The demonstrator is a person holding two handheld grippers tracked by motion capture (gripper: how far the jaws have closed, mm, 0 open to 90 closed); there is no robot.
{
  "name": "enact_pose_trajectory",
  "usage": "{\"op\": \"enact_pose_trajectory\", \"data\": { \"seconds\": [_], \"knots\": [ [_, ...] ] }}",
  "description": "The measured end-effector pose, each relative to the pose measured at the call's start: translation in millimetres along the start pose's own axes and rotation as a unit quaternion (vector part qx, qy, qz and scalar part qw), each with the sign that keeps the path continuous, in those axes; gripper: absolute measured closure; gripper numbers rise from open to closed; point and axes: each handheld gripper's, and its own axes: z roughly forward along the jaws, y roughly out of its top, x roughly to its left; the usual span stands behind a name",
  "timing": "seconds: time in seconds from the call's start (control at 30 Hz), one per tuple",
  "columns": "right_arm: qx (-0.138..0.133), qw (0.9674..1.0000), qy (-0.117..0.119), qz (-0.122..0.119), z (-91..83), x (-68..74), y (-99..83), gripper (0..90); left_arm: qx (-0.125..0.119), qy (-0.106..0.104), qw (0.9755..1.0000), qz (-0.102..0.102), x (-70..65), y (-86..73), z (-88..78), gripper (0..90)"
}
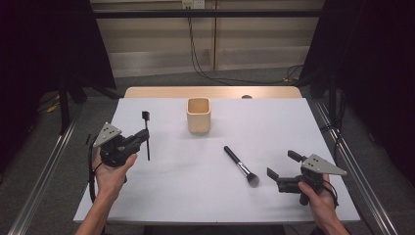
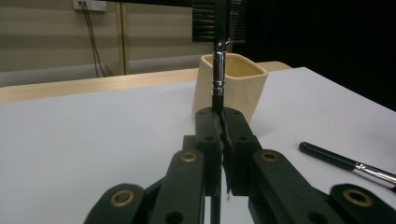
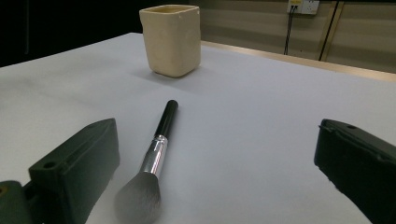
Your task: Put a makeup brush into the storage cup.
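My left gripper (image 1: pixel 146 134) is shut on a thin black brush (image 1: pixel 146 122), held upright above the left part of the white table (image 1: pixel 274 122). In the left gripper view the jaws (image 2: pixel 221 123) pinch its handle, and its silver ferrule (image 2: pixel 219 70) rises in front of a beige square cup (image 2: pixel 243 86). The cup (image 1: pixel 198 115) stands upright at the back centre. A fluffy powder brush (image 1: pixel 240 165) lies flat on the table, bristles toward the person. My right gripper (image 1: pixel 281 163) stands open just right of it; its jaws (image 3: pixel 219 140) flank the bristle end (image 3: pixel 156 154), with the cup (image 3: pixel 171 39) beyond.
A wooden tabletop edge (image 1: pixel 210 92) shows behind the white sheet. Metal rails (image 1: pixel 342 147) run along both sides of the table. Cables (image 1: pixel 195 54) hang from a wall socket at the back, and dark curtains stand left and right.
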Motion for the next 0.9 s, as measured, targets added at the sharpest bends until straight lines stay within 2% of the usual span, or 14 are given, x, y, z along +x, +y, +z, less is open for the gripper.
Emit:
{"op": "enact_pose_trajectory", "data": {
  "seconds": [0.2, 0.63, 0.73, 0.9],
  "knots": [
    [0.0, 1.0, 0.001, 0.0, 0.0, -0.1, 0.0, 0.0, 0.001, -0.01, 0.9999, 0.012, -9.2, 5.9, 9.8, 86.2],
    [0.001, 1.0, 0.002, 0.0, 0.0, -0.1, 0.0, 0.0, -0.008, -0.029, 0.9994, 0.018, -22.6, 17.6, 28.2, 86.3],
    [0.002, 1.0, 0.004, -0.002, 0.1, 0.1, 0.1, 0.0, -0.003, -0.034, 0.9989, 0.031, -27.4, 18.3, 33.1, 86.3],
    [0.001, 1.0, 0.003, 0.001, 0.0, 0.1, 0.1, 0.0, -0.013, -0.041, 0.9987, 0.028, -35.0, 24.6, 39.1, 86.3]
  ]
}}
